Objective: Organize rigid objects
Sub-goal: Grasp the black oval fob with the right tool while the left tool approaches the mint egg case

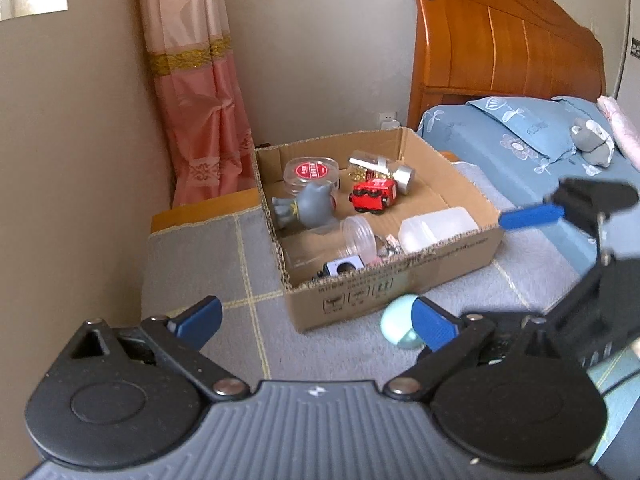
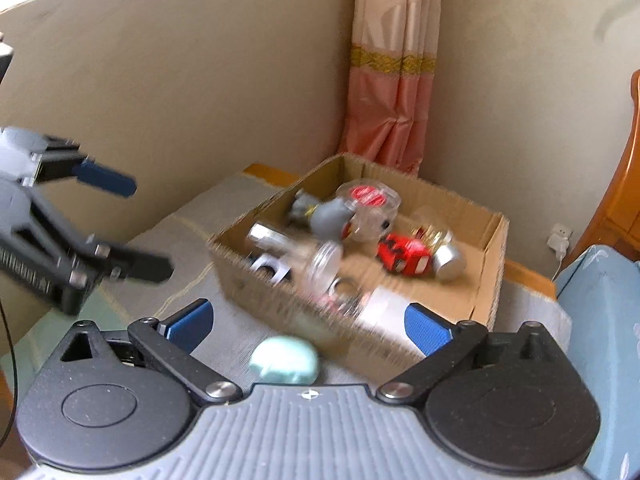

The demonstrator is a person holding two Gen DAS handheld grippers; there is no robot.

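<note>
One pale green rounded object (image 1: pixel 400 325) sits on the grey cloth (image 1: pixel 340 344) just outside the cardboard box (image 1: pixel 384 292), close against its near wall. From your right wrist view it lies low between your right gripper's (image 2: pixel 308 324) two blue pads, nearer the camera than their tips and touching neither; that picture is blurred, so its exact shape is hard to read. From your left wrist view the same object peeks out from behind the right-hand blue pad (image 1: pixel 434 326) of your left gripper (image 1: pixel 316 320), partly hidden by it.

Your left gripper's jaws are spread wide with nothing between them. Your right gripper's jaws are spread wide too, and they grip nothing.

Inside the box you have a clear round jar with a red label (image 1: pixel 311 174) at the back, a grey figurine (image 1: pixel 310 212) lying in front of it, and a red toy train (image 1: pixel 374 196) beside that. Behind the train lies a clear bottle with a silver cap (image 1: pixel 384 168), gold bits inside it. Toward the near wall lie an empty clear jar on its side (image 1: pixel 358 236), a frosted white plastic container (image 1: pixel 438 228), and a small pale-blue block with a hole (image 1: pixel 344 267).

Beyond the box, a blue bed (image 1: pixel 520 148) with a wooden headboard (image 1: pixel 508 40) stands at one side and a pink curtain (image 1: pixel 200 100) hangs in the corner.
</note>
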